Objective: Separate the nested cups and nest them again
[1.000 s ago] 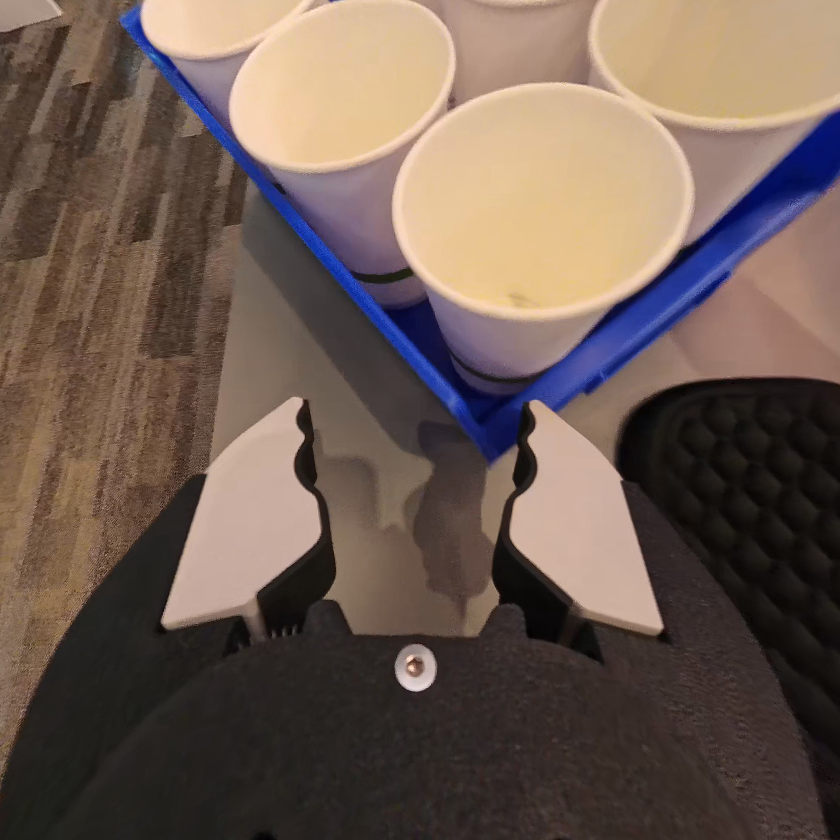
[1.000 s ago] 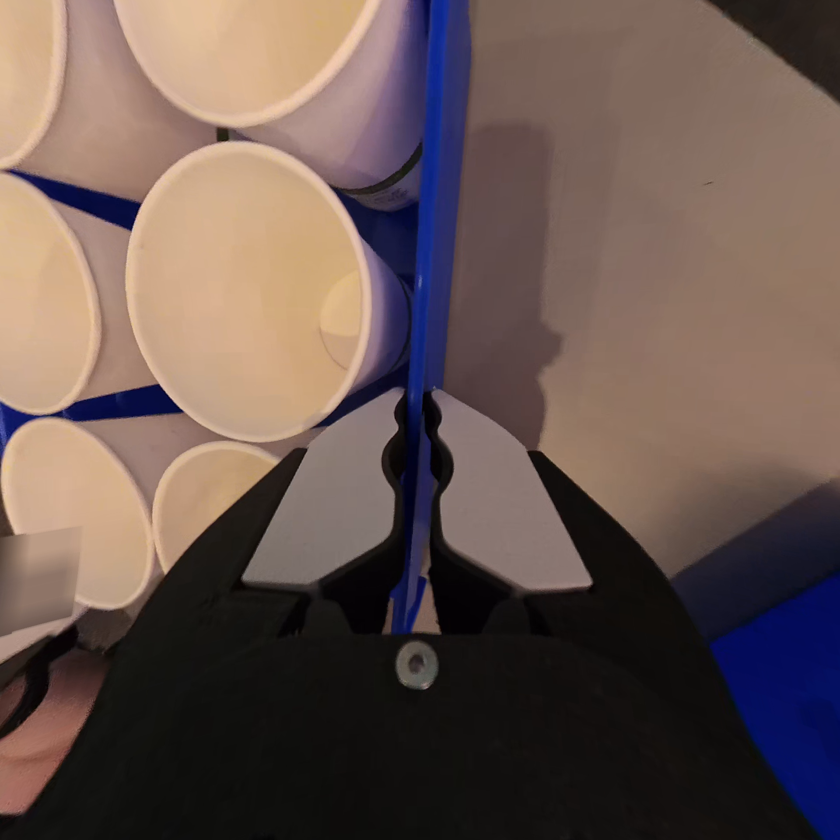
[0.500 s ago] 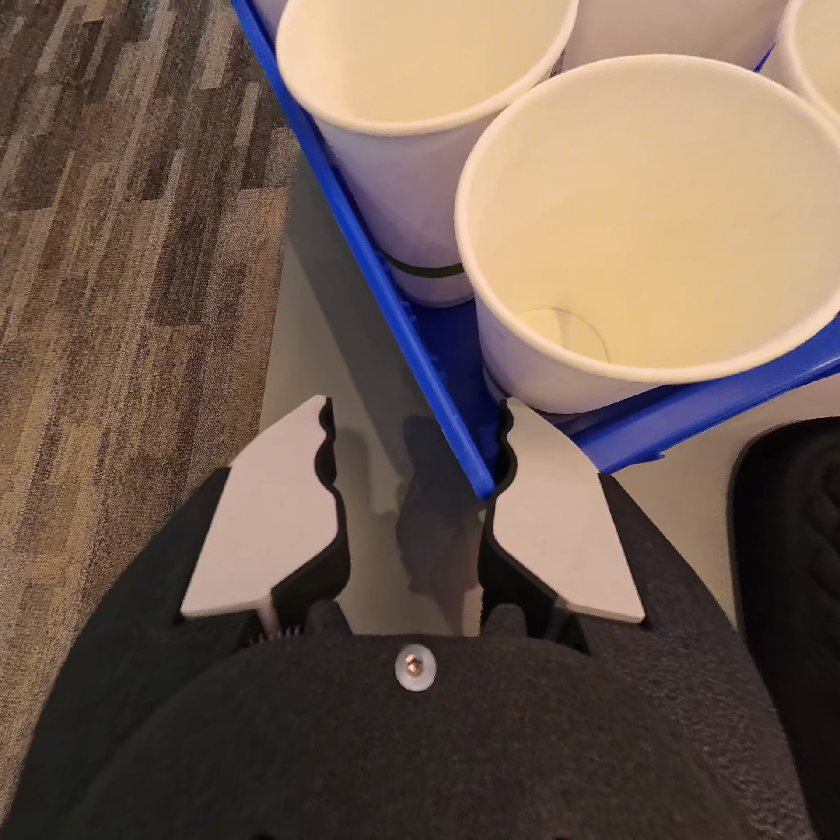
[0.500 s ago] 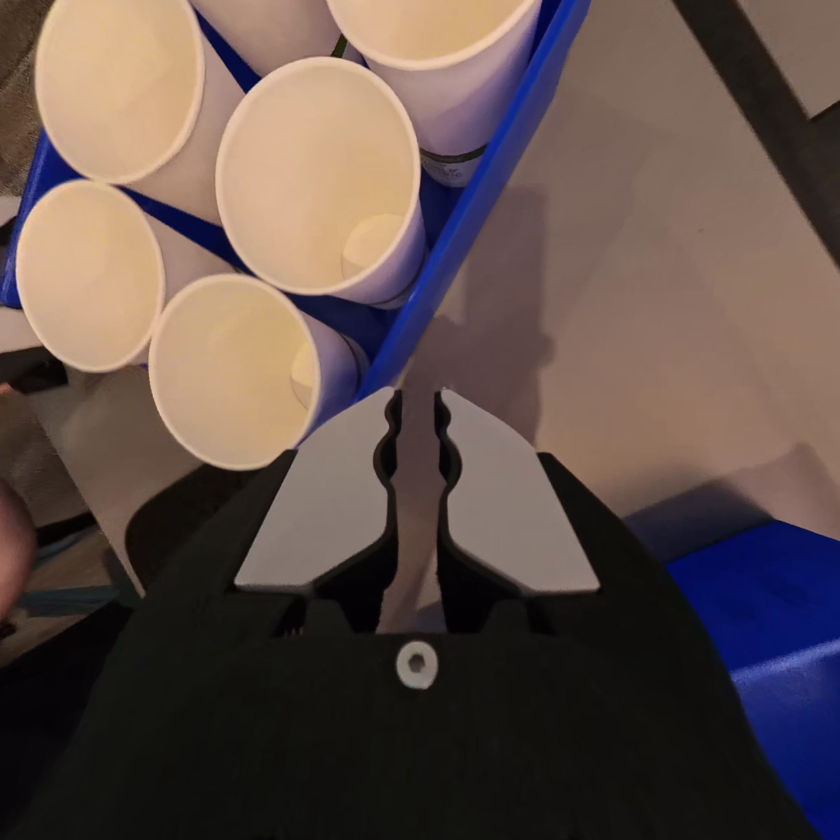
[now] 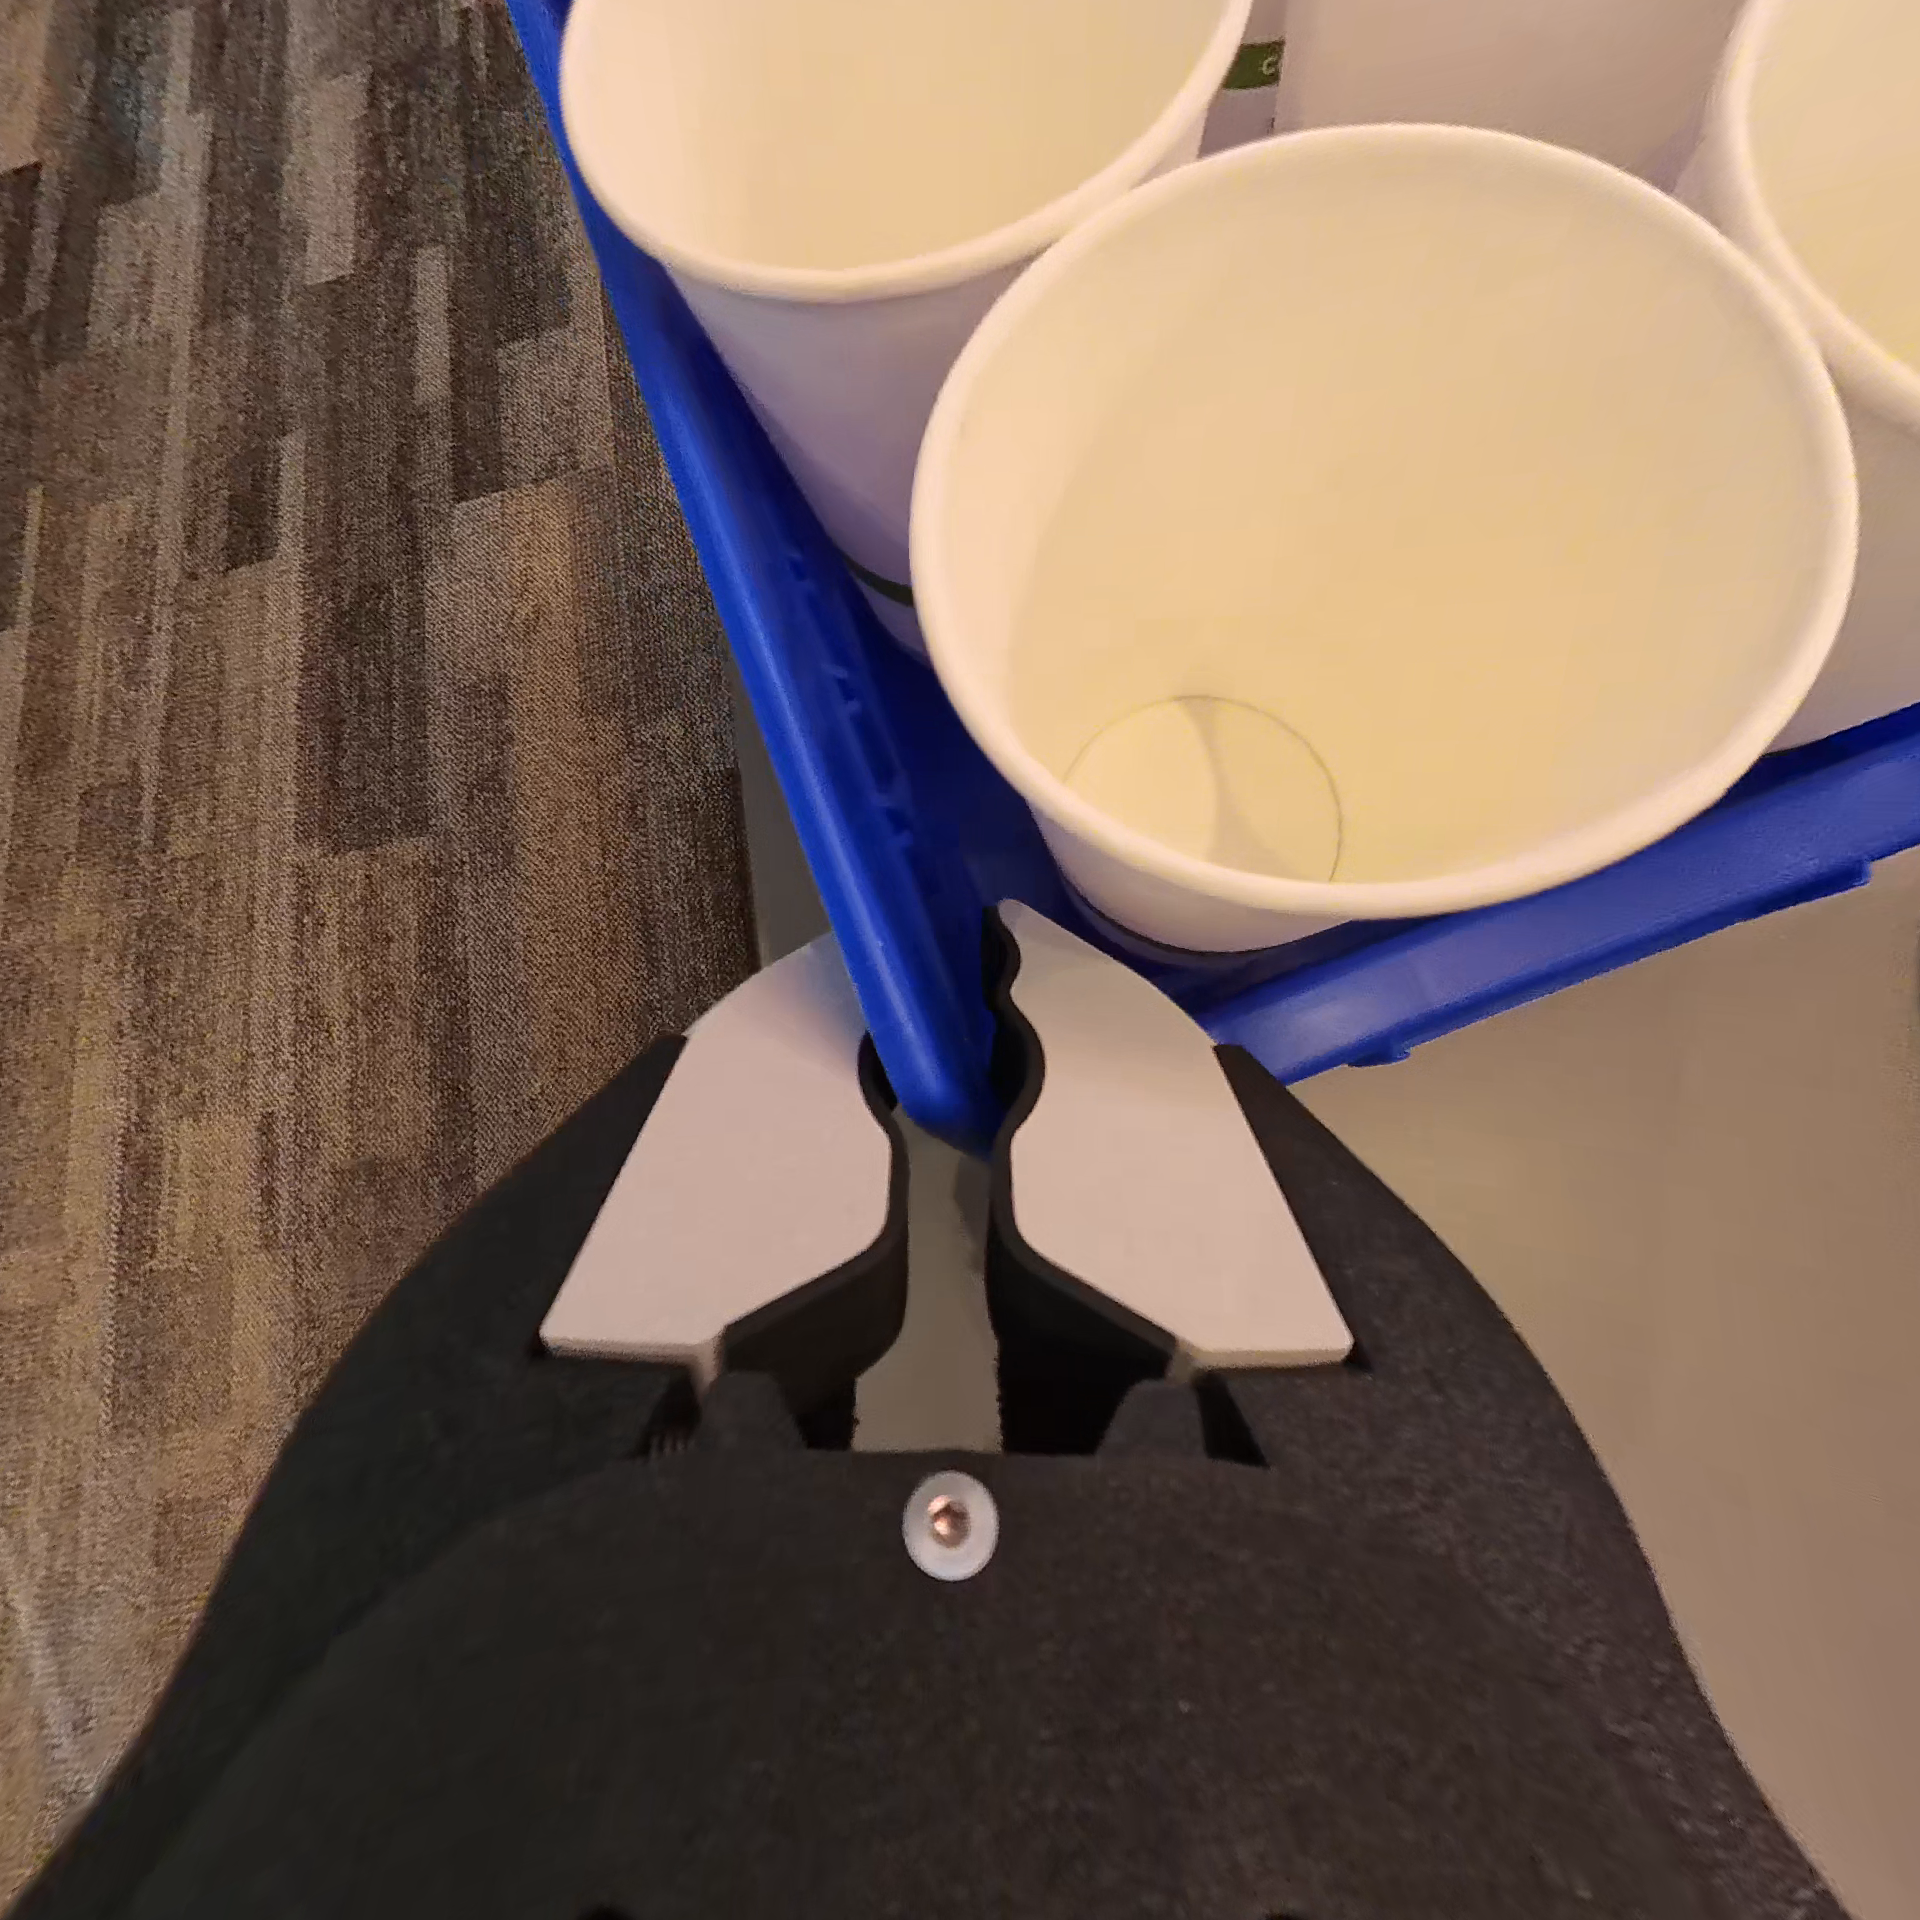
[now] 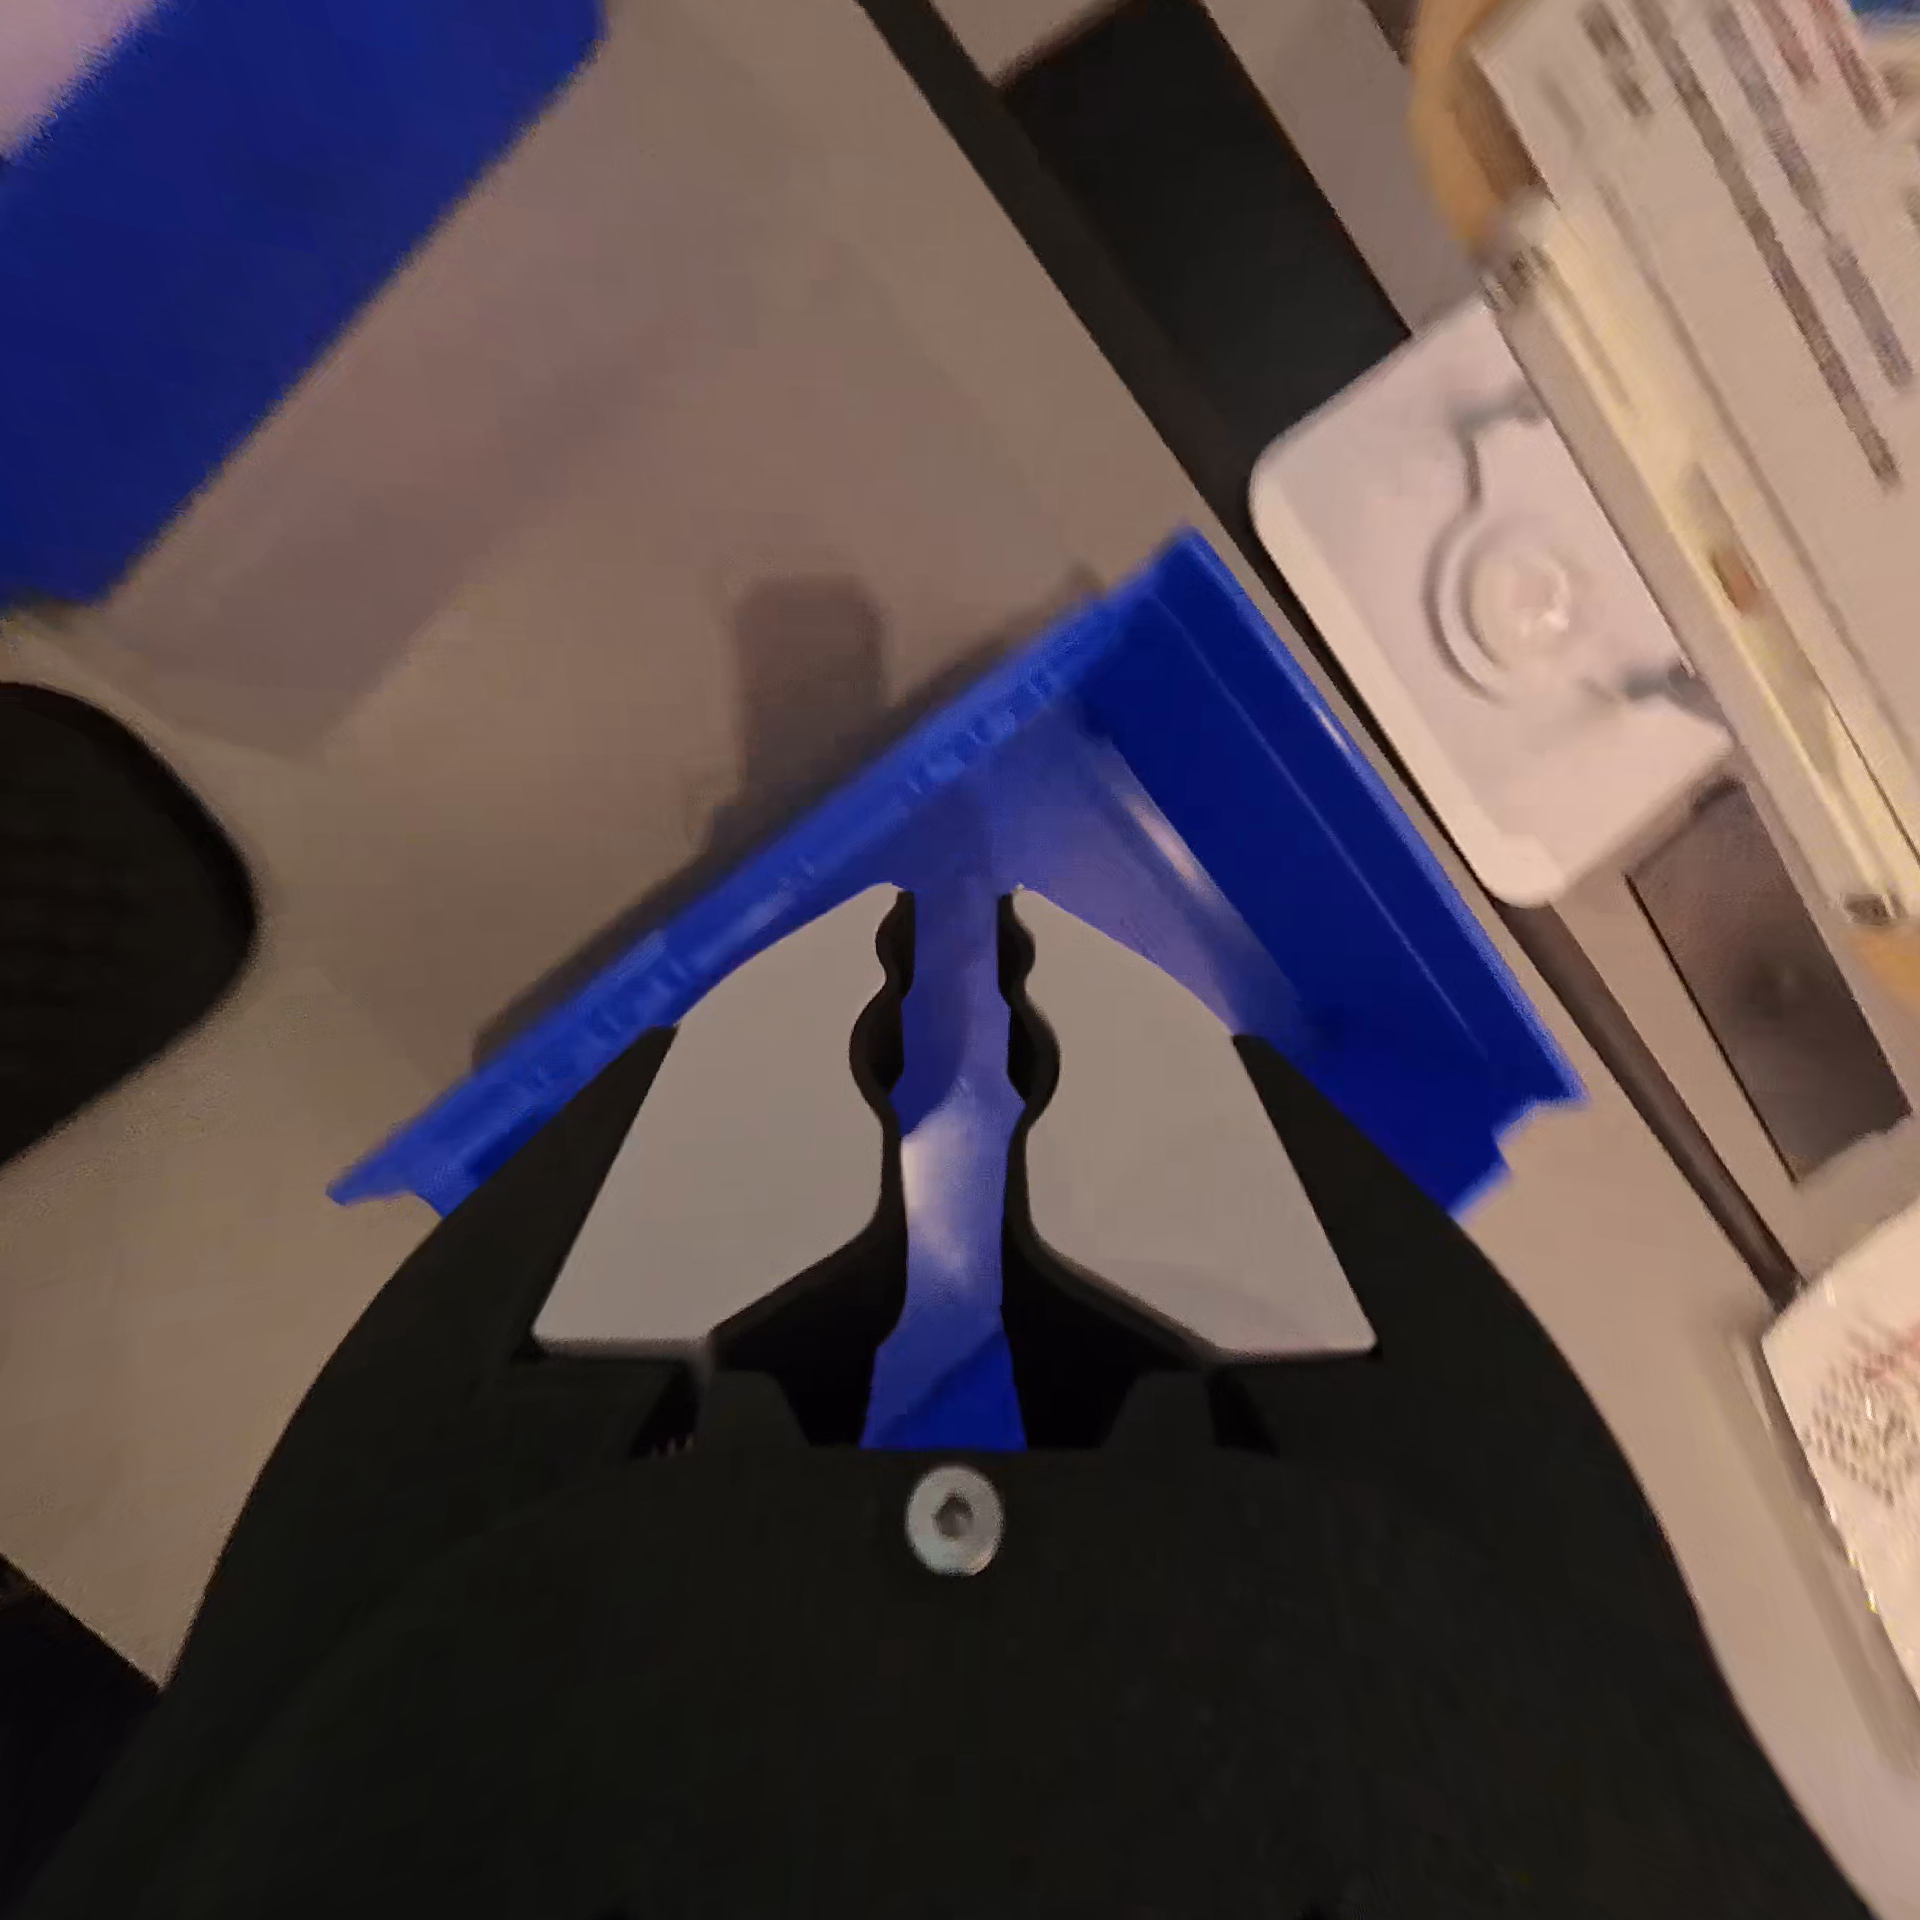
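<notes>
At the corner of the blue tray (image 5: 831,790), the left tongs (image 5: 925,997) are clenched on its wall, white paper cups (image 5: 1382,520) standing upright inside, carpet floor (image 5: 312,727) to the left. Only the right wrist view shows a second, cupless blue tray (image 6: 1247,748) on the table (image 6: 644,436); the right tongs (image 6: 956,914) hang over it, slightly parted, grasping nothing.
</notes>
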`<state>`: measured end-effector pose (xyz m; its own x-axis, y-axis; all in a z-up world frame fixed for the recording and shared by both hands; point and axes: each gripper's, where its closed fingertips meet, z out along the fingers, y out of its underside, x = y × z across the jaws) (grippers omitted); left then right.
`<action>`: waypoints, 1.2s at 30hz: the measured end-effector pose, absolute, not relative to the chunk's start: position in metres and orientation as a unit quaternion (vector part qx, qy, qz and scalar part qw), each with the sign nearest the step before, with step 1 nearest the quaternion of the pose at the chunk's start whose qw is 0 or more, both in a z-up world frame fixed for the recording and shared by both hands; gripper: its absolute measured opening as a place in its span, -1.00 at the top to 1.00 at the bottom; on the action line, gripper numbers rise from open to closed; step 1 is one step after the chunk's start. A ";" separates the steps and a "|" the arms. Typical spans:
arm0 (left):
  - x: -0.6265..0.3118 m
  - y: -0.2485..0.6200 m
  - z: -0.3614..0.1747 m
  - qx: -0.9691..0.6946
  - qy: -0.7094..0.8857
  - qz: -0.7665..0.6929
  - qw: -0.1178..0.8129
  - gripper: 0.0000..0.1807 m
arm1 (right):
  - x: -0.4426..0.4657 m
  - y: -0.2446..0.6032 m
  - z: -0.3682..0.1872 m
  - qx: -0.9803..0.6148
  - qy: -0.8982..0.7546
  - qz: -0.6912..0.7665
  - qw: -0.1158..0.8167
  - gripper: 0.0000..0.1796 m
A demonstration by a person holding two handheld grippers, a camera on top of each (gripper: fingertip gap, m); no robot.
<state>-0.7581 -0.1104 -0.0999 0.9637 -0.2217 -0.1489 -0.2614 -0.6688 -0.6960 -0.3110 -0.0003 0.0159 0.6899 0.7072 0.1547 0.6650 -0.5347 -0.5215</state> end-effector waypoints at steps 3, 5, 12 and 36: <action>-0.768 -0.109 -0.100 -0.916 0.145 0.022 0.372 0.90 | -0.253 -0.005 0.013 -0.900 -0.340 0.041 0.270 0.82; -0.775 -0.108 -0.100 -0.919 0.148 0.019 0.365 0.90 | -0.217 -0.009 0.007 -0.916 -0.306 0.034 0.258 0.80; -0.787 -0.102 -0.100 -0.919 0.130 0.004 0.372 0.92 | -0.135 -0.023 -0.027 -0.948 -0.216 0.007 0.235 0.67; -0.769 -0.094 -0.101 -0.910 0.121 -0.069 0.390 0.76 | -0.148 -0.029 -0.107 -0.980 -0.161 0.025 0.119 0.77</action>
<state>-0.7688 -0.0938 -0.1013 0.9611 -0.2745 0.0313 -0.1668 -0.6668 -0.7264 -0.1485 -0.0286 -0.1070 0.9470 0.3211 -0.0108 0.3092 -0.9201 -0.2404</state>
